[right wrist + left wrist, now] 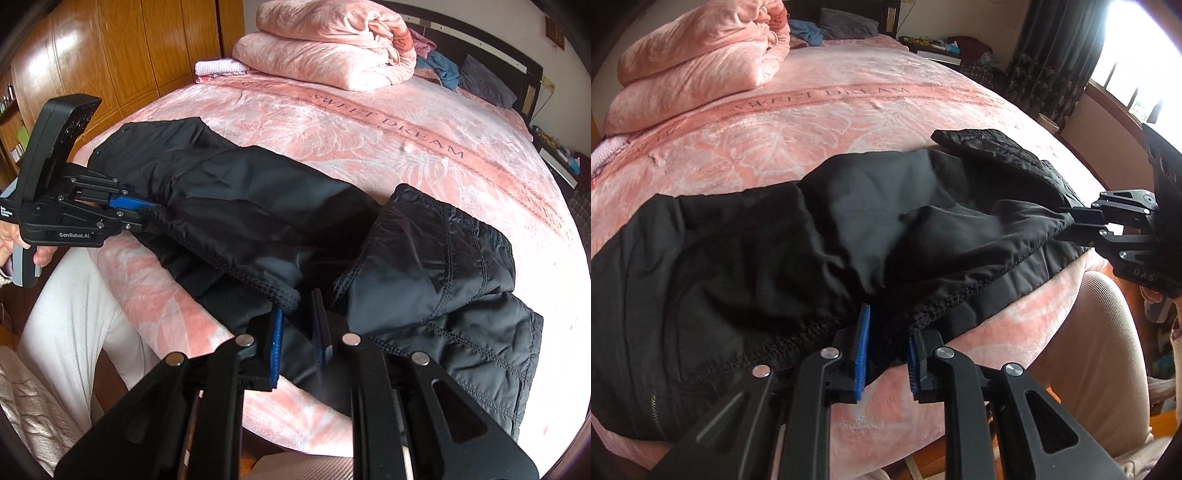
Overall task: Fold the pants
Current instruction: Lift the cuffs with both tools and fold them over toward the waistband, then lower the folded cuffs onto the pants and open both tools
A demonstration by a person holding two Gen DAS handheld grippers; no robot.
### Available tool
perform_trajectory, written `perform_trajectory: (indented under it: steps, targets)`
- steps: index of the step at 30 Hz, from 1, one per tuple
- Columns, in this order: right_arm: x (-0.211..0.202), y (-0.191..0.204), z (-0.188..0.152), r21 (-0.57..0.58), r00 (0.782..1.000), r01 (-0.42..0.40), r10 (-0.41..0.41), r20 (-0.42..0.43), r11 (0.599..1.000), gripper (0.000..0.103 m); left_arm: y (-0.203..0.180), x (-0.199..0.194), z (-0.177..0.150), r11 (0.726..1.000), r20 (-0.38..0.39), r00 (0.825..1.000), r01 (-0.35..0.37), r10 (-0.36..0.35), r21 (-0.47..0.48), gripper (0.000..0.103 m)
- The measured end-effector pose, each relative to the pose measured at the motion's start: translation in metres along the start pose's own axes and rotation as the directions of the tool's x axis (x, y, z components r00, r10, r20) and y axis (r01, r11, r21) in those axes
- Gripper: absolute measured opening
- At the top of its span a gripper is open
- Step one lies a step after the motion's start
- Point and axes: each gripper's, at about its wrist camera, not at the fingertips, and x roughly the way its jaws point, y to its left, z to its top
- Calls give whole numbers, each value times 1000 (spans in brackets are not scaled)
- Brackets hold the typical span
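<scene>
Black padded pants (812,229) lie across the near edge of a pink bed, with an upper layer folded over a lower one. In the left wrist view my left gripper (888,354) has its blue pads (862,350) closed on a stitched hem bunched between them. The right gripper (1071,221) at the right pinches the fabric's far corner. In the right wrist view the pants (258,206) run from left to right. My right gripper (297,339) holds dark fabric beside a hem. The left gripper (142,214) grips the hem at the left, held by a hand (44,254).
A pink "SWEET DREAM" blanket (849,122) covers the bed. A folded pink quilt (332,48) sits at the far side near a grey pillow (846,24). A person's light trouser leg (70,314) stands against the bed's edge. Wooden wardrobe (110,55) to the left, dark curtain (1052,55) by the window.
</scene>
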Motion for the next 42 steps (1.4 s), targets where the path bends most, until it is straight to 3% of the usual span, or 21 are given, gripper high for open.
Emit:
perform_trajectory:
  steps: [3, 5, 7, 8, 9, 11, 14, 16, 18, 21, 24, 29, 30, 32, 33, 34, 36, 42]
  targets:
    - [14, 2, -5, 20, 997, -3, 5, -76, 1000, 21, 0, 4, -3, 1000, -23, 1000, 5, -5, -29, 21]
    - [16, 5, -7, 35, 996, -27, 30, -87, 999, 35, -4, 3, -2, 1000, -42, 999, -10, 9, -24, 22]
    - [6, 9, -8, 61, 994, -87, 90, -64, 994, 71, -9, -1, -1, 1000, -47, 999, -27, 27, 2, 24]
    - [-3, 10, -6, 68, 995, -92, 95, -38, 993, 76, -11, -5, -1, 999, -49, 998, -35, 35, 15, 34]
    - [-13, 10, -4, 70, 997, -80, 81, -6, 994, 79, -12, -9, -1, 999, -50, 998, -44, 45, 17, 56]
    - [-31, 6, 2, 97, 998, -47, 44, 37, 994, 79, -11, -26, -2, 1000, -3, 1000, 5, -5, -2, 79]
    - [-45, -13, 18, 209, 997, 4, -19, 70, 978, 79, -6, -48, 0, 996, 48, 996, 74, -71, -48, 82]
    - [-41, -25, 34, 269, 992, 96, -115, 58, 958, 79, -1, -55, 8, 996, 92, 995, 37, -29, -82, 89]
    - [-25, -35, 51, 320, 976, 205, -216, -2, 925, 79, 7, -52, 19, 989, 110, 990, -70, 84, -132, 94]
    - [12, -46, 65, 359, 948, 319, -305, -94, 877, 79, 25, -35, 36, 952, 90, 972, -191, 218, -239, 94]
    - [49, -55, 73, 381, 920, 391, -340, -195, 838, 77, 40, -16, 45, 923, 60, 968, -214, 245, -320, 90]
    - [86, -70, 75, 350, 829, 549, -441, -345, 759, 69, 45, 13, 45, 907, -1, 961, -260, 275, -332, 87]
    - [90, -74, 73, 353, 824, 554, -438, -359, 754, 68, 45, 19, 43, 907, -15, 962, -263, 274, -329, 87]
    - [91, -80, 70, 380, 842, 526, -405, -356, 761, 52, 43, 28, 39, 907, -35, 963, -264, 268, -328, 87]
    - [89, -82, 68, 396, 855, 506, -385, -348, 766, 27, 42, 31, 37, 907, -34, 962, -268, 272, -326, 87]
    - [85, -85, 67, 403, 858, 503, -384, -342, 764, 13, 40, 32, 36, 907, -31, 960, -274, 279, -320, 87]
    - [69, -86, 65, 415, 865, 497, -395, -309, 762, 7, 38, 33, 34, 911, -29, 958, -281, 286, -302, 88]
    - [-13, -99, 37, 613, 926, 355, -353, -131, 706, 7, 35, 34, 28, 917, -37, 960, -277, 279, -287, 88]
